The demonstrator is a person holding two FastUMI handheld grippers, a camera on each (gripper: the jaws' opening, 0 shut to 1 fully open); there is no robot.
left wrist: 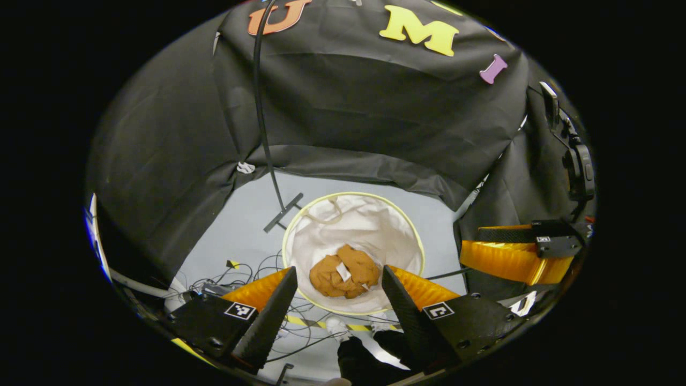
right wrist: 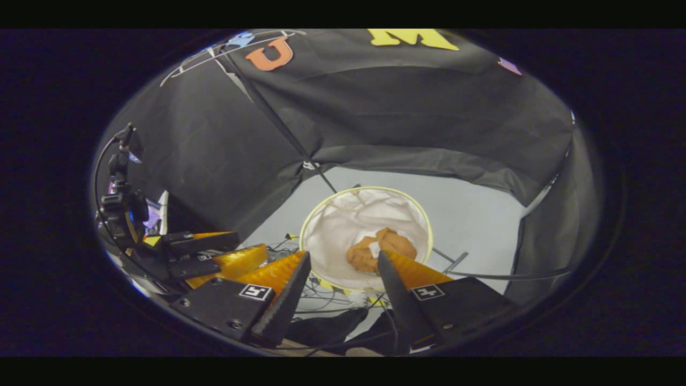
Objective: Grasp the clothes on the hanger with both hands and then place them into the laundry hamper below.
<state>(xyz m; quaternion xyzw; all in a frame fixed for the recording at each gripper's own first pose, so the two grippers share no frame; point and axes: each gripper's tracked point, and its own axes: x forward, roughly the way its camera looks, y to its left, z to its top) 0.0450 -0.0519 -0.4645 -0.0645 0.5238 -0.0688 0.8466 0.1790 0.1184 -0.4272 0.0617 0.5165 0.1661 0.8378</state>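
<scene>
Left gripper view: left gripper (left wrist: 339,279) spread wide, nothing between fingers, above laundry hamper (left wrist: 300,220); orange clothes (left wrist: 345,271) bunched on hamper's white lining; right gripper (left wrist: 517,252) at right edge, spread not discernible; cables (left wrist: 241,273) on grey floor (left wrist: 252,206).

Right gripper view: right gripper (right wrist: 343,262) parted, empty, over laundry hamper (right wrist: 316,217); clothes (right wrist: 381,249) crumpled inside; left gripper (right wrist: 214,254) at left.
</scene>
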